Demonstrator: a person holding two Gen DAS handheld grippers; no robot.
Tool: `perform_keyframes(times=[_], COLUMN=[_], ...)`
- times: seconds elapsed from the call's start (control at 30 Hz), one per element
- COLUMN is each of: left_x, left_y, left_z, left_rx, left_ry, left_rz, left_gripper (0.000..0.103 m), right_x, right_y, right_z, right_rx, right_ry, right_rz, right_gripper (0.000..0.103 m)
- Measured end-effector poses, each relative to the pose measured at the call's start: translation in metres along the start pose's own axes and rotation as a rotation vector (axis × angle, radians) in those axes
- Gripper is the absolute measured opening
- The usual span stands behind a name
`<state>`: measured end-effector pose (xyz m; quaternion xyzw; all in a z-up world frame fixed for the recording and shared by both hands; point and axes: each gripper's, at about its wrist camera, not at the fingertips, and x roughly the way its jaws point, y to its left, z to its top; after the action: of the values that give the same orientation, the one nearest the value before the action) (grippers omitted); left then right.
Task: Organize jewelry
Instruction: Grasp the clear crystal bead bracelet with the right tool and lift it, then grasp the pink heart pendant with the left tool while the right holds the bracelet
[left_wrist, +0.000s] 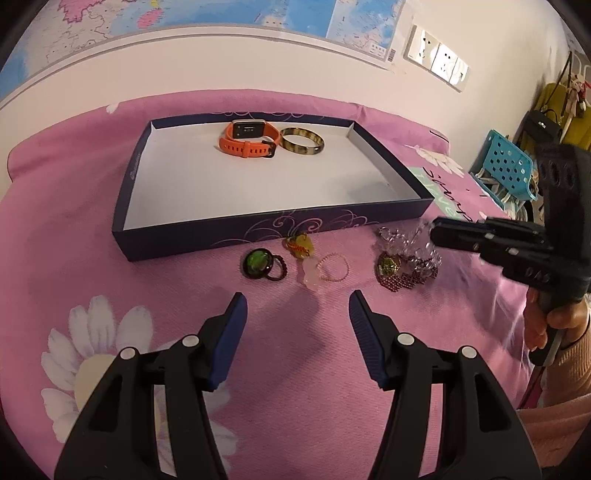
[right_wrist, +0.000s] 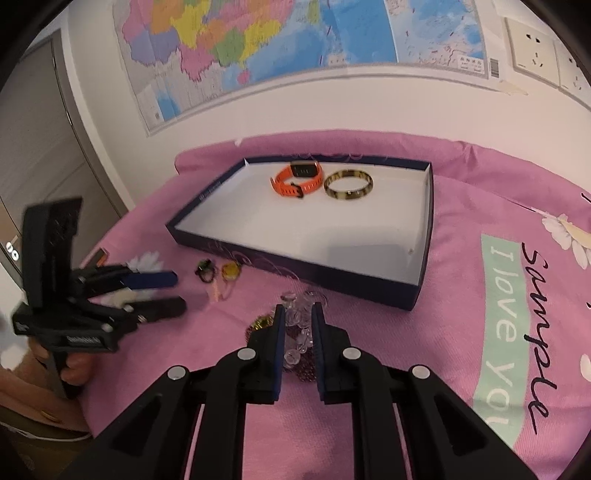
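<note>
**Right wrist view: right gripper clamped on clear bead bracelet**

Right wrist view: clear bead bracelet (right_wrist: 297, 332) sits between the blue pads of the right gripper (right_wrist: 298, 314), jaws nearly together and pressing on the beads. It lies on the pink bedspread (right_wrist: 461, 295) just in front of the box's near wall, tangled with a dark red beaded piece (right_wrist: 304, 371) and a gold-green pendant (right_wrist: 263, 322).

Left of that pile, loose on the bedspread: pink bead bracelet (left_wrist: 332, 268), yellow pendant (left_wrist: 300, 246), green stone ring (left_wrist: 258, 263) touching a small dark bead ring (left_wrist: 277, 267). All close to the box front, none inside.

Navy box lid tray (left_wrist: 258, 236), white inside, holds an orange smartwatch (left_wrist: 248, 139) and a tortoiseshell bangle (left_wrist: 303, 141), side by side near the far wall, touching or nearly so.

Left gripper (left_wrist: 297, 308): jaws apart, nothing between them, hovering over bare bedspread short of the small rings. In the right wrist view it shows at the left edge, held by a hand (right_wrist: 74, 365).

Behind: wall map (right_wrist: 258, 48), wall sockets (left_wrist: 437, 55), blue perforated basket (left_wrist: 508, 168) at the right.
</note>
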<state>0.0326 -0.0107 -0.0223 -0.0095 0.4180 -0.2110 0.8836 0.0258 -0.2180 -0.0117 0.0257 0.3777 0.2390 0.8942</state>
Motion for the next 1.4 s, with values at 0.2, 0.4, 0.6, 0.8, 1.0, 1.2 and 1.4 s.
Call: perform_keyframes(times=[0.2,0.4,0.6,0.8,1.0,1.2,1.4], left_x=[0.002,0.010,0.023,0.032,0.032,0.029,0.021], left_y=[0.000,-0.012,-0.022,-0.023,-0.014,-0.011,-0.009], left_z=[0.002,0.005,0.011,0.015,0.017,0.013,0.012], left_rx=[0.002,0.037,0.065,0.052,0.007,-0.013,-0.017], left_ry=[0.008,0.031,0.045,0.056,0.062,0.072,0.046], left_rz=[0.001,-0.038,-0.031,-0.026,-0.054,-0.097,-0.077], left_gripper=[0.055,0.054,0.055,0.041,0.026,0.001,0.019], right_x=[-0.014,-0.016,-0.014,-0.022,-0.027,-0.029,-0.030], right_y=[0.000,-0.008,-0.015,-0.017,-0.015,-0.013,-0.012], right_z=[0.008,0.008,0.002,0.002,0.005,0.007,0.011], right_rx=[0.013,0.048,0.085,0.097,0.095,0.091,0.082], right_ry=[-0.044,-0.048,-0.036,-0.062,-0.079,-0.090,-0.095], right_rz=[0.023,0.033,0.037,0.049,0.055,0.059,0.061], right_gripper=[0.012,0.012,0.012,0.012,0.012,0.012,0.012])
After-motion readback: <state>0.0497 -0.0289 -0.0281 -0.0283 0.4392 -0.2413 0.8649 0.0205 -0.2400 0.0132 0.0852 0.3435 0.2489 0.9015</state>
